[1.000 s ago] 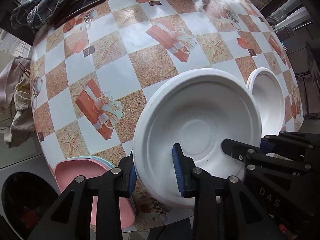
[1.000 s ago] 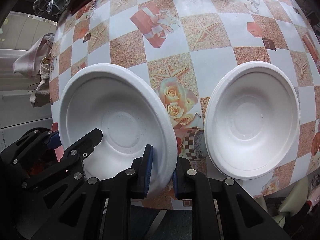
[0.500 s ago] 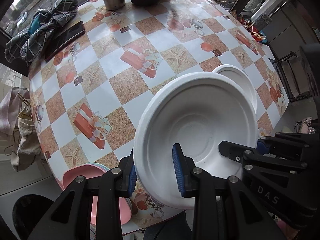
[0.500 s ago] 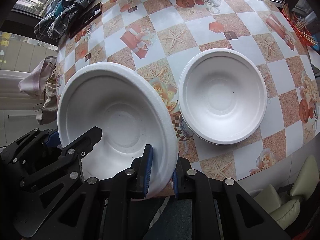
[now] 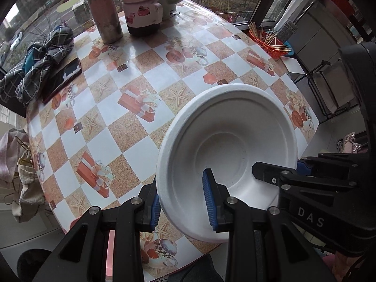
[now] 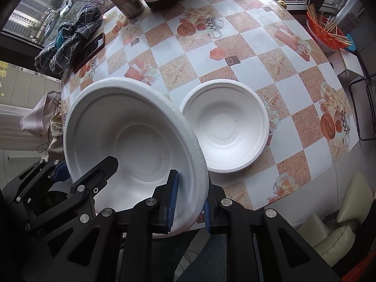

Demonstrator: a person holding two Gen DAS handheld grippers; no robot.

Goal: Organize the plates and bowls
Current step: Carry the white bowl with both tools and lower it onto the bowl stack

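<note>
Both grippers hold one white foam bowl (image 5: pixel 225 141) in the air above the table's near edge. My left gripper (image 5: pixel 182 203) is shut on its left rim. My right gripper (image 6: pixel 189 201) is shut on its right rim; the bowl (image 6: pixel 131 138) fills the left of the right wrist view. A second white foam bowl (image 6: pixel 225 129) sits on the table to the right of the held one. In the left wrist view the held bowl hides it. A sliver of pink plate (image 5: pixel 110 246) shows under my left gripper.
The round table (image 5: pixel 145 89) has a checked cloth. At its far side stand a metal flask (image 5: pixel 103 11), a pink jar (image 5: pixel 143 9) and a kettle. A phone (image 5: pixel 63 77) and a plaid cloth (image 5: pixel 37 58) lie at the left. An orange basket of sticks (image 6: pixel 326 28) stands at the right.
Both grippers have lifted the held bowl up and away from the table. The view has widened, and the second bowl now looks smaller and farther off.
</note>
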